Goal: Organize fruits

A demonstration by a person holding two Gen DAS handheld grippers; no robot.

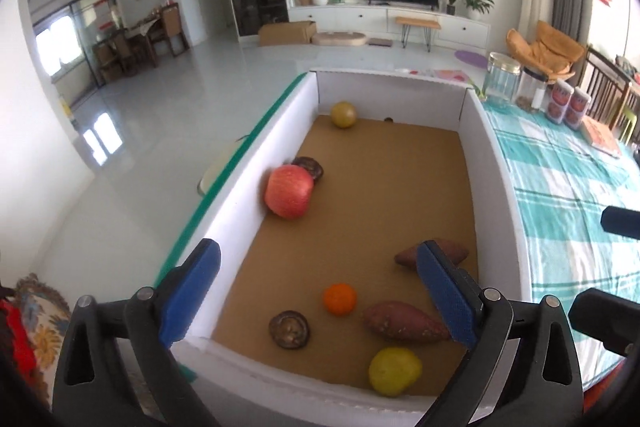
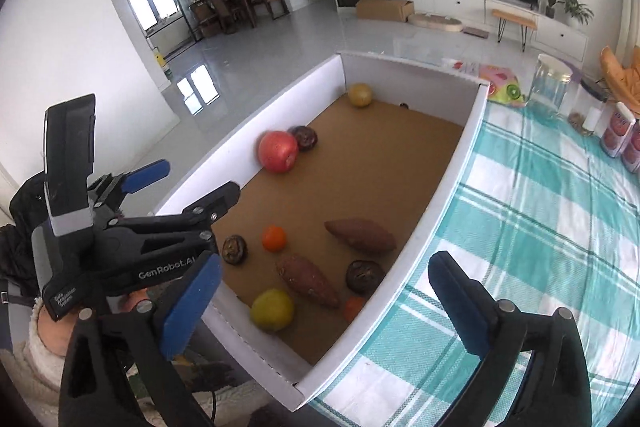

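Left gripper (image 1: 318, 297) wide open, empty; orange (image 1: 339, 298) directly between fingers, in box (image 1: 248, 195). Likely light, firm, rolls; grip across middle. Right gripper (image 2: 324, 303) wide open, empty.

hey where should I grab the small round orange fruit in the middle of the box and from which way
Probably take the small round orange fruit across its widest middle, coming straight down from above. It is a near sphere resting free on the brown cardboard floor, apart from the dark mushroom and the reddish sweet potato, so there is room for a finger on each side. The open left gripper is nearest.
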